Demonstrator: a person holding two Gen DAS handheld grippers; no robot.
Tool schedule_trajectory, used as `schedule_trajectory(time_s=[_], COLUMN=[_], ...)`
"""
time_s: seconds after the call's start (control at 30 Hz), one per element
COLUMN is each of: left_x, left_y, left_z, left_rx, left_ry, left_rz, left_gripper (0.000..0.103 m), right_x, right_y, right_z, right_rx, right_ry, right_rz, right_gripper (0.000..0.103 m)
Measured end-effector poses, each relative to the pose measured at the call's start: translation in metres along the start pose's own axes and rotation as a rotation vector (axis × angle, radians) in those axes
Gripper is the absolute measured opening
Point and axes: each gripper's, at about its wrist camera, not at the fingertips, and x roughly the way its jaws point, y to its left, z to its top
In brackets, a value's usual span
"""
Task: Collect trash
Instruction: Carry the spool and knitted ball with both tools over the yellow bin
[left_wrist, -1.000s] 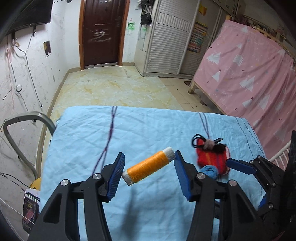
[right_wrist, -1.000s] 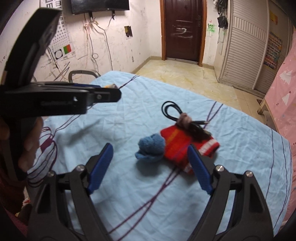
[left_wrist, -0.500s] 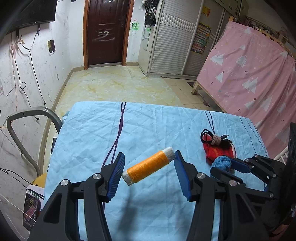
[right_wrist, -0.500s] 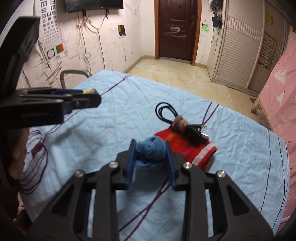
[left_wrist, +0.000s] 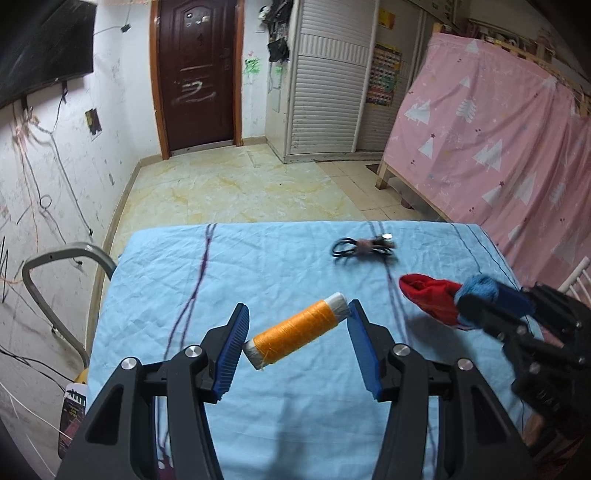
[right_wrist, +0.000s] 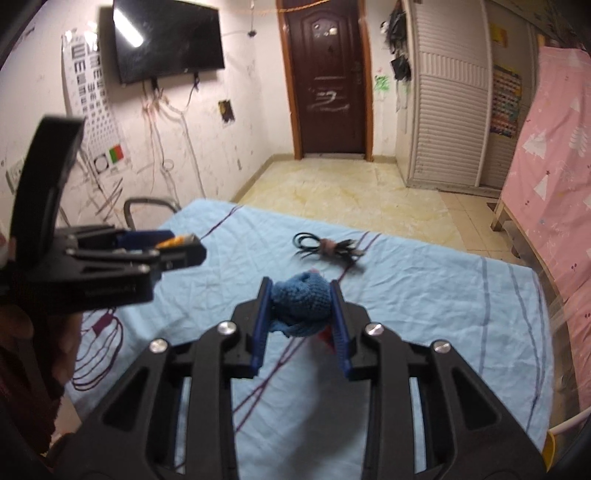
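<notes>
Left gripper (left_wrist: 295, 341) clamps an orange thread spool (left_wrist: 297, 334); right gripper (right_wrist: 301, 323) grasps a blue-and-red knit item (right_wrist: 301, 301), possibly a sock; cable bundle (right_wrist: 325, 249) lies at twelve o'clock.

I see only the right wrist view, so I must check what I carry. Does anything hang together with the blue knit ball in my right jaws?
Observer: Yes. The left wrist view shows a red knit piece hanging with the blue knit ball, apparently clear of the blue sheet.
Operator: And the left side? I see only an orange sliver there.
Observer: It is an orange thread spool, clamped end to end between the jaws of the left gripper.
</notes>
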Motion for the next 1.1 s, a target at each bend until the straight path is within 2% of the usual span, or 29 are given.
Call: schedule_trajectory(time_s=[0.63, 1.1], left_x=[-0.015, -0.011], left_y=[-0.123, -0.235], left_z=[0.000, -0.009], left_rx=[0.188, 0.340], left_ry=[-0.017, 0.001], left_rz=[-0.037, -0.125], left_gripper=[0.046, 0.046], right_x=[-0.099, -0.161], right_y=[-0.095, -0.177], right_z=[-0.031, -0.090], right_rx=[0.173, 0.332], right_ry=[-0.175, -0.229], right_rz=[-0.086, -0.212], right_gripper=[0.029, 0.029])
